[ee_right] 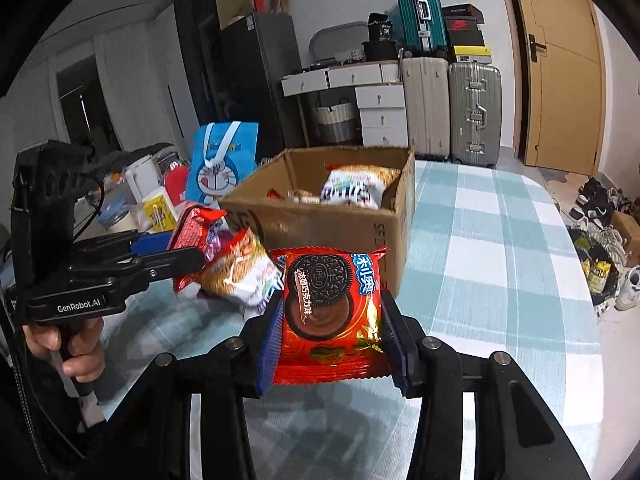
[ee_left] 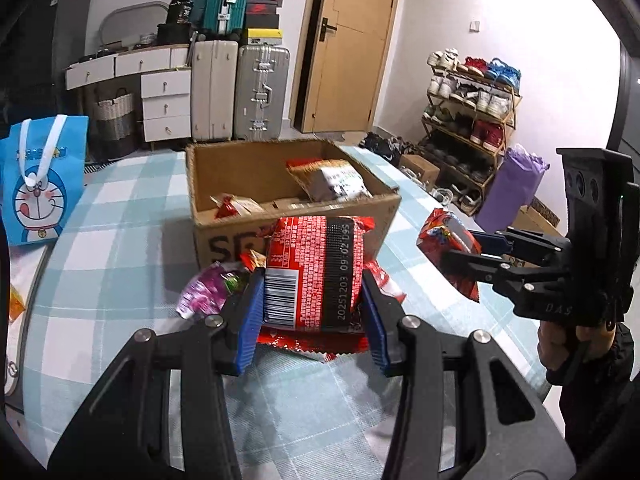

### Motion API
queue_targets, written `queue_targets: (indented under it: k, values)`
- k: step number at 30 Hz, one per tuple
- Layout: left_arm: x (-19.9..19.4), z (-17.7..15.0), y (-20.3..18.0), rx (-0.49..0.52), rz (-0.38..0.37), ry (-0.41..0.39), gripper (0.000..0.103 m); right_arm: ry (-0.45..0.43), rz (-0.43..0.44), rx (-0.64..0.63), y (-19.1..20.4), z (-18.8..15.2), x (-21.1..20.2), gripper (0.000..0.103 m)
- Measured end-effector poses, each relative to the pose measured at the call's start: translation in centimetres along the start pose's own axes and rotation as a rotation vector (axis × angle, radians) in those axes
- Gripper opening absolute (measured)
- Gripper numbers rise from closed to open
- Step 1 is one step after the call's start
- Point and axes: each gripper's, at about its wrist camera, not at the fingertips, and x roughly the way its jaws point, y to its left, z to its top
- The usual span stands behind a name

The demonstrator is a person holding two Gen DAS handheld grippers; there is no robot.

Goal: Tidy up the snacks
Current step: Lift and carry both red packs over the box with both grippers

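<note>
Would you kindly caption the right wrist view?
Right gripper holds a red Oreo packet before the cardboard box.

Box (ee_left: 296, 216) on table (ee_left: 120, 240) (snacks (ee_left: 212, 292) in front)

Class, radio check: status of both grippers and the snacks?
Left hand-held gripper shut on red packet. Right hand-held gripper shut on Oreo packet. Cardboard box ahead, open.

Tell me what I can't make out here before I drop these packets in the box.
- Cardboard box floor: both views, hidden by its near wall and the snacks inside.
- Box print: left wrist view, covered by the red packet.
- Purple packet: label too small; partly behind the left gripper fingers.
- Loose snacks: right wrist view, blurred.
</note>
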Motion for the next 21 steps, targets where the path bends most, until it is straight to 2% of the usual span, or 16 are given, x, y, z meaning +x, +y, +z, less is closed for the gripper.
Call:
queue_targets:
  k: [12,21]
  values:
    - [-2.2,4.1,2.1,-0.028,0.075,-0.076,0.042,-0.078,0.001,0.024,-0.3,4.0,-0.6,0.045]
    - [0.1,7.4,3.1,-0.039,0.122,-0.081,0.042,-0.095,0.022,0.069,-1.2,7.5,0.6,0.045]
